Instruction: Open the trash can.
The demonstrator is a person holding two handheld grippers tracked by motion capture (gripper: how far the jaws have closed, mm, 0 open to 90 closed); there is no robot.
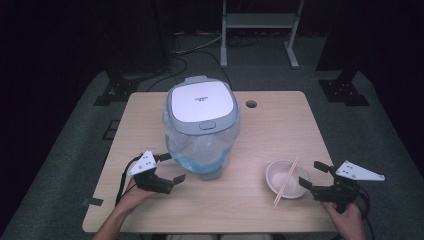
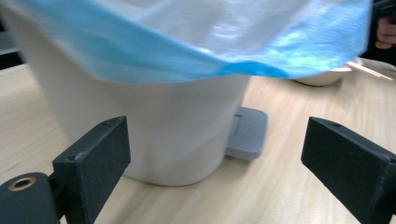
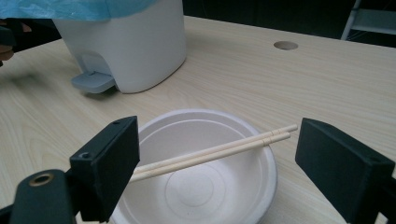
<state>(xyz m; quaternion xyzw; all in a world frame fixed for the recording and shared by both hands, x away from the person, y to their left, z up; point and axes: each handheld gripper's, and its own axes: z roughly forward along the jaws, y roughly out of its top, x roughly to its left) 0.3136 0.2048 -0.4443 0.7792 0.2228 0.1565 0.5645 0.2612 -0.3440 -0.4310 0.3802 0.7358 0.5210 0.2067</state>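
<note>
The right gripper (image 1: 314, 176) hovers low over the desk (image 1: 250, 200) with its fingers (image 3: 107, 163) wide apart and nothing between them. Just ahead of them sits a white bowl (image 3: 205, 186), and a pair of chopsticks (image 3: 215, 151) lies across its rim — one end over the near left side, the other sticking out past the far right edge.

The left gripper (image 1: 170, 172) also has its fingers (image 2: 95, 161) spread wide, gripping nothing. Straight in front of them, close but not touching, stands a white bin (image 2: 140, 121) — its grey pedal (image 2: 247, 133) lies on the desk just beyond the gap, nearer the right finger. A blue-and-white bag (image 2: 196, 42) hangs over the bin's rim above the fingers. From the high view the bin's lid (image 1: 201, 102) is down. Beyond it, a round hole (image 1: 251, 104) shows in the desk.
</note>
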